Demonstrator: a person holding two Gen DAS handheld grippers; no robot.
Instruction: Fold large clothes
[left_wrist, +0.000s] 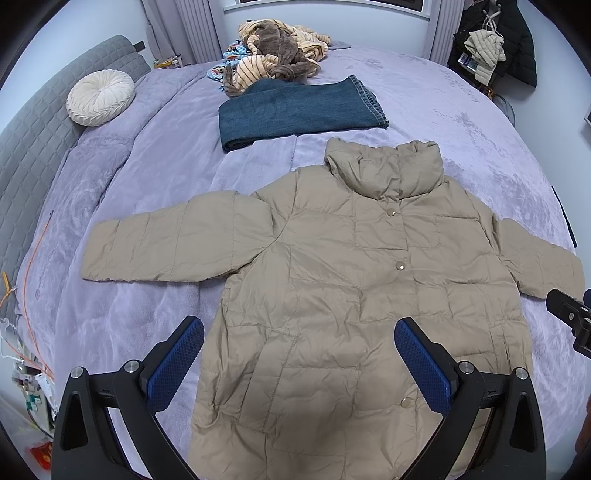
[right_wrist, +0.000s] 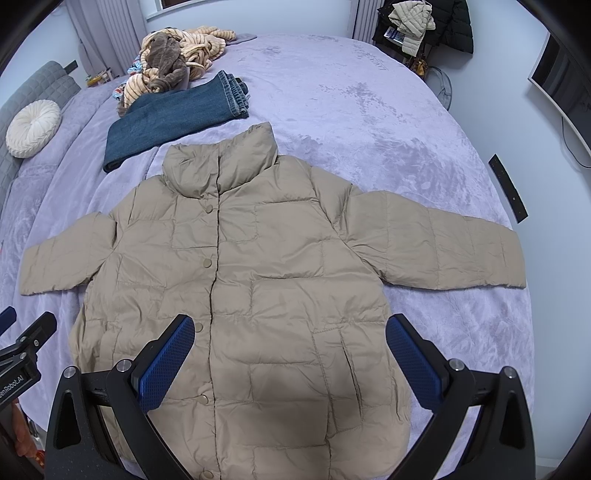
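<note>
A beige quilted puffer jacket (left_wrist: 332, 280) lies flat and face up on the purple bed, buttoned, collar toward the far side, both sleeves spread outward. It also shows in the right wrist view (right_wrist: 266, 273). My left gripper (left_wrist: 299, 332) is open and empty, hovering above the jacket's lower left part. My right gripper (right_wrist: 290, 328) is open and empty above the jacket's lower right part. The right gripper's body shows at the right edge of the left wrist view (left_wrist: 572, 317); the left gripper's body shows at the left edge of the right wrist view (right_wrist: 22, 350).
Folded blue jeans (left_wrist: 295, 110) lie beyond the collar, with a heap of striped and brown clothes (left_wrist: 277, 55) behind. A round white cushion (left_wrist: 99, 96) rests by the grey headboard (left_wrist: 33, 140). Jackets hang at the far right (right_wrist: 424, 22). A dark strip (right_wrist: 508, 188) lies at the bed's right edge.
</note>
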